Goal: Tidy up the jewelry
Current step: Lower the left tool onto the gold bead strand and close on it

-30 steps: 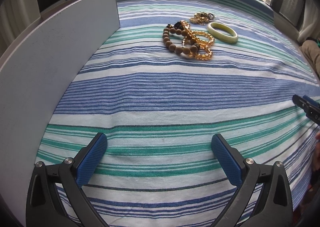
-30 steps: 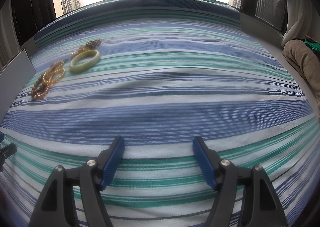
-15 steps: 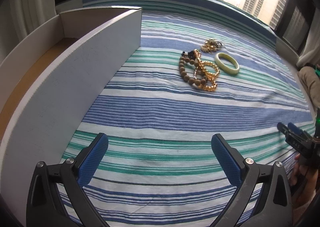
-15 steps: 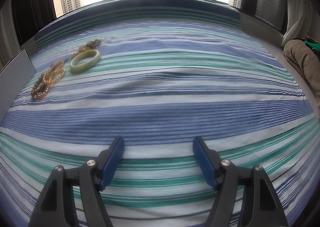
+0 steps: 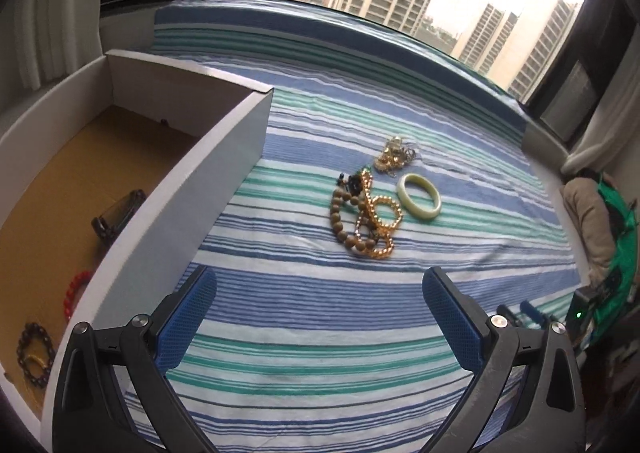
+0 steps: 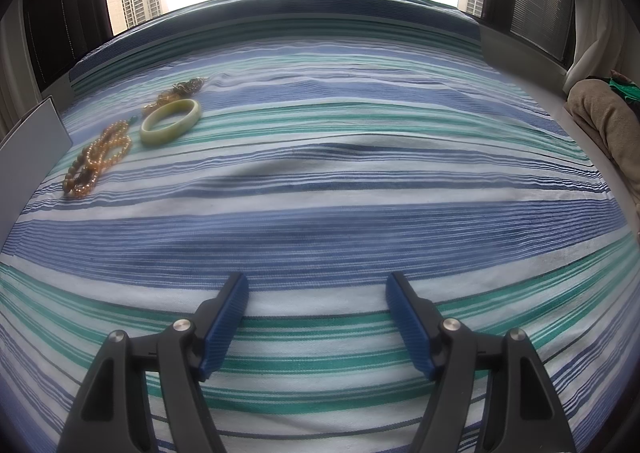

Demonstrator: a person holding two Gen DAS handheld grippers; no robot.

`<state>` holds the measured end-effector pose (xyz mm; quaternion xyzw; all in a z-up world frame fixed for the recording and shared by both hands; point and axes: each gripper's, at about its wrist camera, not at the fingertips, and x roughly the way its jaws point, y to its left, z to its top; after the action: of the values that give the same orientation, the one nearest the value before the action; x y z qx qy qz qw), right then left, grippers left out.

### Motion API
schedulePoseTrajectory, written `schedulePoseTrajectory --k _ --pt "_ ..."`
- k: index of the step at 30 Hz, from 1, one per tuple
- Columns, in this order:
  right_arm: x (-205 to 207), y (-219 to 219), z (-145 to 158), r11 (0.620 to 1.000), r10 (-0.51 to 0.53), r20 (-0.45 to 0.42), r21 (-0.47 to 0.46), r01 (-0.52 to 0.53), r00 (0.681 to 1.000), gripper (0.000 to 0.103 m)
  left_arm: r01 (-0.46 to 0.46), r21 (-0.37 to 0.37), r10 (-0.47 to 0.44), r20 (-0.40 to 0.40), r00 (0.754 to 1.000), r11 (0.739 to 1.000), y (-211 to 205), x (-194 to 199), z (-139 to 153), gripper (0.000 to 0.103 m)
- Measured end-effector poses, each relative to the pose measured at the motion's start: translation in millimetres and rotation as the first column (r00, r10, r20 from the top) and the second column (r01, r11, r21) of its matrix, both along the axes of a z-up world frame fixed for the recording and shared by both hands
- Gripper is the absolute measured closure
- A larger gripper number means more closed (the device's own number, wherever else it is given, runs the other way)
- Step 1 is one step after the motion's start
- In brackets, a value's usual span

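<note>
On the striped cloth lie a pale green bangle (image 5: 419, 197) (image 6: 171, 121), a tangle of brown and amber bead bracelets (image 5: 365, 215) (image 6: 97, 159) and a small heap of gold chain (image 5: 394, 154) (image 6: 184, 88). A white box (image 5: 208, 161) with a brown floor stands at the left; inside it rest a dark band (image 5: 118, 215), a red bead bracelet (image 5: 76, 289) and a dark bead bracelet (image 5: 35, 349). My left gripper (image 5: 320, 313) hangs open and empty above the cloth, short of the jewelry. My right gripper (image 6: 317, 313) is open and empty, low over the cloth.
The white box wall (image 6: 28, 157) shows at the left edge of the right wrist view. A beige bundle (image 6: 608, 121) lies at the right edge of the cloth by the window sill. Windows with dark frames run along the far side.
The left gripper has risen and tilted, so the inside of the box with its bracelets has come into view. The right gripper has stayed still.
</note>
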<state>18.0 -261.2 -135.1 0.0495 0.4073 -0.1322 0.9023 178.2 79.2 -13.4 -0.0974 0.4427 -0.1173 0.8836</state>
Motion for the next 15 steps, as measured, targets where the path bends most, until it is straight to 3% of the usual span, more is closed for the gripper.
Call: schedulePoseTrajectory --k 3,8,10,15 --pt "0.1 -0.1 0.0 1.0 0.0 0.0 0.0 0.0 1.0 0.03 0.022 -0.012 -0.022 -0.01 1.0 1.0 -8.9 18.1 -0.2 0.001" --pt "0.1 -0.1 0.0 1.0 0.0 0.0 0.0 0.0 1.0 0.03 0.061 0.032 -0.059 -0.071 0.996 0.998 -47.6 46.5 -27.4 0.004" --pt "0.0 -0.1 0.1 1.0 0.0 0.0 0.0 0.0 1.0 0.03 0.089 0.048 -0.085 -0.087 0.993 0.995 -68.0 62.7 -33.6 0.014" --pt "-0.1 -0.3 0.1 1.0 0.0 0.0 0.001 0.0 1.0 0.03 0.084 0.071 -0.071 -0.158 0.985 0.994 -105.2 114.9 -56.6 0.027"
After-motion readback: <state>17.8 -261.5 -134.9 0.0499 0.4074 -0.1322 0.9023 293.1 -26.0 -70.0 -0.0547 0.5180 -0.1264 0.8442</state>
